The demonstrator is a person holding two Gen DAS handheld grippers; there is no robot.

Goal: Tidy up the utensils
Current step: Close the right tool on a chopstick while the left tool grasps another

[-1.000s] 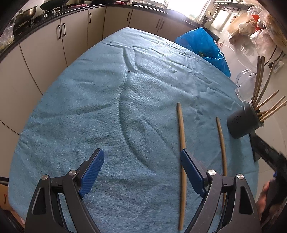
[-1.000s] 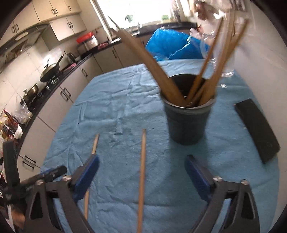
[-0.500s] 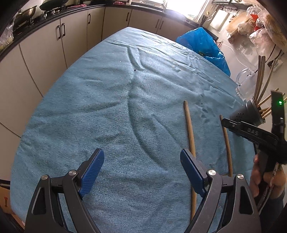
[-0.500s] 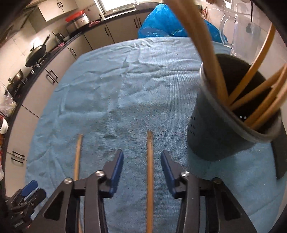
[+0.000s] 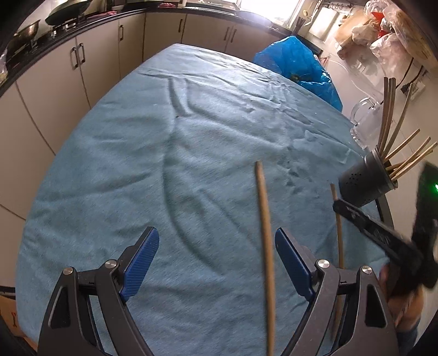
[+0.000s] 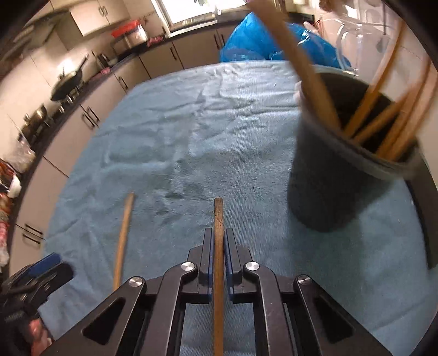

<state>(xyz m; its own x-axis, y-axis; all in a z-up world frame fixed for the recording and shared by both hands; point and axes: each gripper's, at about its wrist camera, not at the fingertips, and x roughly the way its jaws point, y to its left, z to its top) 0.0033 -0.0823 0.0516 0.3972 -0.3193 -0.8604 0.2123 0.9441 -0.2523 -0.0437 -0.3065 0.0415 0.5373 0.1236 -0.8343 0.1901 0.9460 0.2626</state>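
The right gripper (image 6: 218, 241) is pinching a slim round wooden stick (image 6: 218, 219), long axis pointing to 12 o'clock, on ribbed blue cloth (image 6: 178, 137); the dark cylindrical holder (image 6: 323, 186) is standing at 2 o'clock. The left gripper (image 5: 216, 249) is hanging spread.

1. A wrinkled blue cloth (image 5: 164, 153) covers the table.
2. Beige cabinets (image 5: 93, 63) with dark handles run under a black countertop (image 5: 153, 11) beyond the table's far and left edges.
3. A wok (image 6: 67, 85) sits on the stove.
4. Daylight floods through a window (image 6: 189, 9).
5. A blue plastic bag (image 5: 295, 63) stands past the far right corner.
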